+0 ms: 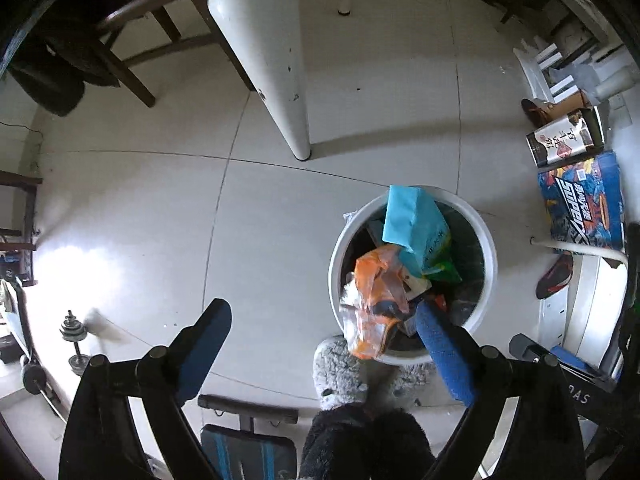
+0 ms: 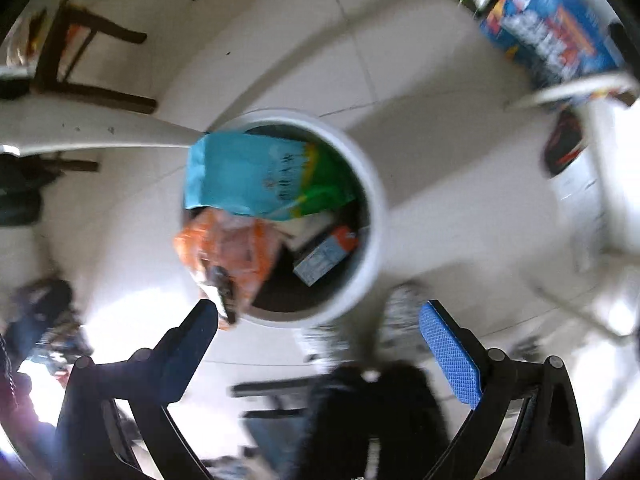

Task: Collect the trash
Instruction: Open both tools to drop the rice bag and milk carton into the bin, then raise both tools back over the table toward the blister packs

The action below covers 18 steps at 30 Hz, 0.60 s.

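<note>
two bags (image 1: 416, 236) in white bin (image 1: 491, 264)

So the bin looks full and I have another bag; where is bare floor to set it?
Bare tiles lie left of the white bin, below the table leg. Crowded: boxes and shoe right, dumbbell far left.

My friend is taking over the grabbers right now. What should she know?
Left hand-held gripper: open, nothing held, pointing down beside the trash bin.
Right hand-held gripper: open, nothing held, above the same bin.
In the bin: a blue-green bag sticking up over the rim, an orange plastic bag draped over the near edge, and a small box deeper inside.
Done: this trash is in the bin.
Left: the orange bag hangs partly out, so it probably needs a push in. Boxes and shoes remain on the floor nearby; unclear whether they are trash.
</note>
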Motion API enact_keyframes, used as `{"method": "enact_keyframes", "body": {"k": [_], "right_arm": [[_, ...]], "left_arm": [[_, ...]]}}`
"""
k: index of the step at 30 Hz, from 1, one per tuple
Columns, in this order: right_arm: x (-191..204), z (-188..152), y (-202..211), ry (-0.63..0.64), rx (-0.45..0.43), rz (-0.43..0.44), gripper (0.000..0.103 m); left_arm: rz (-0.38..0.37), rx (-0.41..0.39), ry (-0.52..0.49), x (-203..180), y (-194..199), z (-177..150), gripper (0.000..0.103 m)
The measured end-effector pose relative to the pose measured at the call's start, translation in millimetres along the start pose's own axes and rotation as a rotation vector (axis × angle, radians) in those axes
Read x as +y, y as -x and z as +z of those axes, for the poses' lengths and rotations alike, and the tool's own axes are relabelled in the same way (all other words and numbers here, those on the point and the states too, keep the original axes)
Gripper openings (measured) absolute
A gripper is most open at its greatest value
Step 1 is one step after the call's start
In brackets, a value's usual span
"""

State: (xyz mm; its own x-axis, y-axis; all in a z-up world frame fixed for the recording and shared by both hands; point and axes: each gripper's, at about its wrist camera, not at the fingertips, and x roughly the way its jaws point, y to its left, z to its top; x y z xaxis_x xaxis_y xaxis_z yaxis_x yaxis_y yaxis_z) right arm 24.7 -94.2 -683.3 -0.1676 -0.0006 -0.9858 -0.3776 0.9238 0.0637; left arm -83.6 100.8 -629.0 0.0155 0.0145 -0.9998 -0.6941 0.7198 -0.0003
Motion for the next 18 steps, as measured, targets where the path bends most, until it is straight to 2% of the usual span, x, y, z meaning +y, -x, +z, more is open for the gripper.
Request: {"method": "enact_keyframes", "body": {"k": [6, 12, 18], "right_arm": [[4.2, -19.0, 63.8, 0.049, -0.065, -0.078, 0.102], [7.3, -46.2, 148.7, 0.067, -0.089, -0.064, 0.102], [22.3, -70.8, 230.2, 0.096, -0.153, -0.046, 0.102]], "left_arm": [[-0.012, 0.031, -0.062, -12.1, 52.4, -20.6, 0.094], [0.000, 0.012, -0.092, -16.9, 117.7, -34.8, 0.094], [-0.021, -0.034, -0.096, -15.9, 187.9, -43.1, 0.094]]}}
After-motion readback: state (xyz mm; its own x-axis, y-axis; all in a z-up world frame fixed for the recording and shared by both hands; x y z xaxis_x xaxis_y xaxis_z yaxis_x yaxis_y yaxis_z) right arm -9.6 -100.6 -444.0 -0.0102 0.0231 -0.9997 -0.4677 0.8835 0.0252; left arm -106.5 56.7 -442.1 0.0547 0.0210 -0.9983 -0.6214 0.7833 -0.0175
